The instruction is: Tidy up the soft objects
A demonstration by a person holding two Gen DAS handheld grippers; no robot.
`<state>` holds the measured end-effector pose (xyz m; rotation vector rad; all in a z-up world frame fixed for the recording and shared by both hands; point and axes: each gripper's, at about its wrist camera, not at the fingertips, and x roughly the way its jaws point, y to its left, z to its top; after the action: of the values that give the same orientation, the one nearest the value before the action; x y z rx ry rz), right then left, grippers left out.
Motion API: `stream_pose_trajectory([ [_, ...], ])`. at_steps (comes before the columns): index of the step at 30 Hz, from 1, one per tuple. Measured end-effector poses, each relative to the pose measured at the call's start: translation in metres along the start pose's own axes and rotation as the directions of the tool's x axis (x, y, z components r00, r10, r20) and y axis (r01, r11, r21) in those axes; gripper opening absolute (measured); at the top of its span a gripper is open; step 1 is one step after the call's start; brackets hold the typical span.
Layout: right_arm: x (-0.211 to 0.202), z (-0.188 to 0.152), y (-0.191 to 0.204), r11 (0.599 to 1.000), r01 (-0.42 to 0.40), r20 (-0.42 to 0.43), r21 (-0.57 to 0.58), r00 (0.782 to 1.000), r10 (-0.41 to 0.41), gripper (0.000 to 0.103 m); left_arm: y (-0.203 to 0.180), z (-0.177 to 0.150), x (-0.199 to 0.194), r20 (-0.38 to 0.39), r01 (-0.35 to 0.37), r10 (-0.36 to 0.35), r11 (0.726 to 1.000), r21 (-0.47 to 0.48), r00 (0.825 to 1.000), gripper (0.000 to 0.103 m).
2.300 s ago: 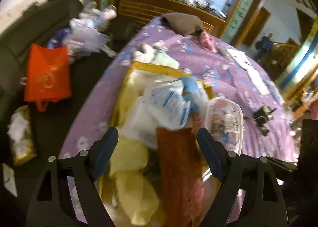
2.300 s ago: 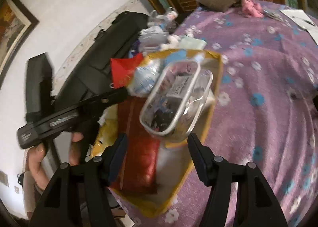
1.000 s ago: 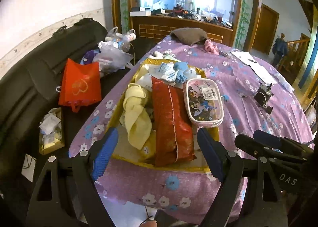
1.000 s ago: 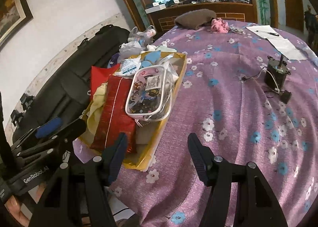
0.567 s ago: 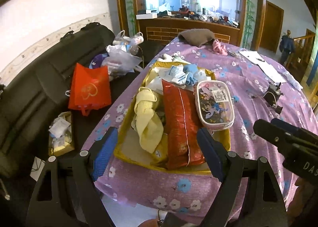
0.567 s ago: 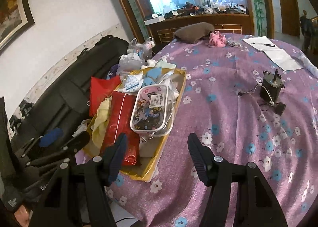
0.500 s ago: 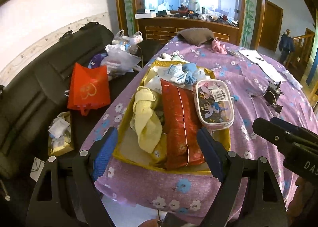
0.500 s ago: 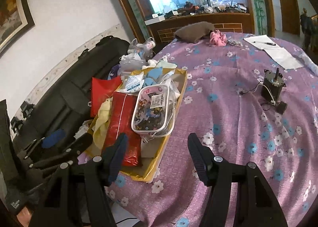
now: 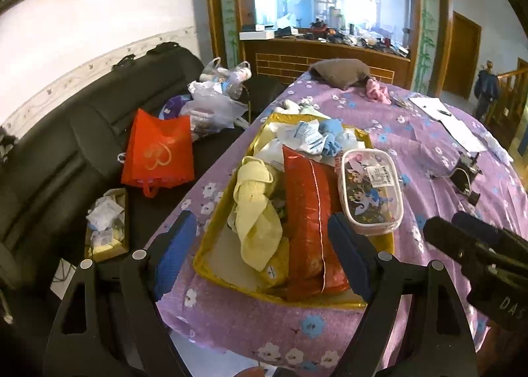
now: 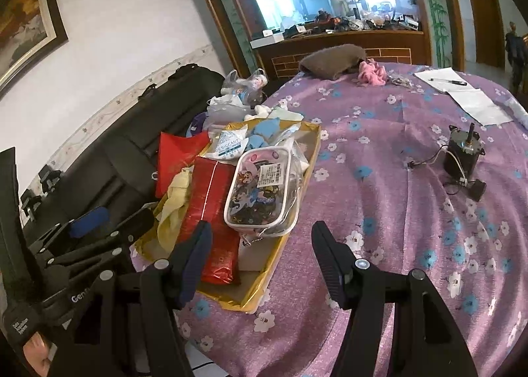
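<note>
I see the surface (image 10: 412,212) as a wide round form draped in purple cloth printed with white and blue flowers. At its left edge sits a shallow rectangular tray (image 9: 227,281) with glossy gold walls, holding the soft objects in a loose heap. A long red foil pouch (image 9: 308,222), crinkled and shiny, lies lengthwise down the tray's middle. A pale yellow cloth (image 9: 255,212), limp and folded, lies along the pouch's left side. A clear rounded zip case (image 9: 371,190) with cartoon print and a white label rests on the pouch's right side, reaching the tray's right wall. White sachets and a blue fabric piece (image 9: 330,132) fill the tray's far end. A small dark motor (image 10: 462,155) with wires stands near the surface's right edge.

My left hand-held gripper (image 9: 260,251) hangs before the tray's near edge, jaws wide, holding nothing. My right hand-held gripper (image 10: 260,255) hangs over the tray's near right corner, jaws equally wide, empty.
</note>
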<state>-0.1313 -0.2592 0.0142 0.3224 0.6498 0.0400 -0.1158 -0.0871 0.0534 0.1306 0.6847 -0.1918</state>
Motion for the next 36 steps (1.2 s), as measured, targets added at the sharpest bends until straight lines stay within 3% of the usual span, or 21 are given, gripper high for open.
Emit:
stream_pose_trajectory([
  [6, -0.001, 0.000, 0.000, 1.000, -0.006, 0.026, -0.021, 1.000, 0.006, 0.062, -0.004, 0.003, 0.009, -0.012, -0.017, 0.017, 1.000, -0.006, 1.000, 0.083],
  [11, 0.004, -0.001, -0.004, 1.000, 0.023, -0.008, 0.009, 1.000, -0.023, 0.062, -0.004, 0.012, 0.016, -0.024, 0.016, -0.017, 1.000, -0.024, 1.000, 0.083],
  [14, 0.003, -0.002, -0.005, 1.000, 0.007, -0.013, 0.008, 1.000, -0.007, 0.062, -0.011, 0.017, 0.019, -0.031, -0.007, 0.007, 1.000, 0.007, 0.999, 0.083],
  [19, 0.002, -0.003, -0.006, 1.000, -0.001, -0.009, 0.020, 1.000, 0.001, 0.062, -0.016, 0.018, 0.010, -0.011, -0.013, 0.013, 1.000, 0.020, 1.000, 0.083],
  [25, 0.006, -0.005, -0.003, 1.000, -0.009, -0.043, 0.020, 0.999, 0.010, 0.062, -0.016, 0.015, 0.006, -0.040, 0.004, -0.004, 1.000, 0.005, 0.999, 0.083],
  [36, -0.026, -0.012, 0.004, 1.000, 0.019, 0.001, 0.017, 1.000, -0.019, 0.063, -0.025, 0.008, -0.019, -0.058, 0.022, -0.020, 0.999, 0.043, 0.998, 0.083],
])
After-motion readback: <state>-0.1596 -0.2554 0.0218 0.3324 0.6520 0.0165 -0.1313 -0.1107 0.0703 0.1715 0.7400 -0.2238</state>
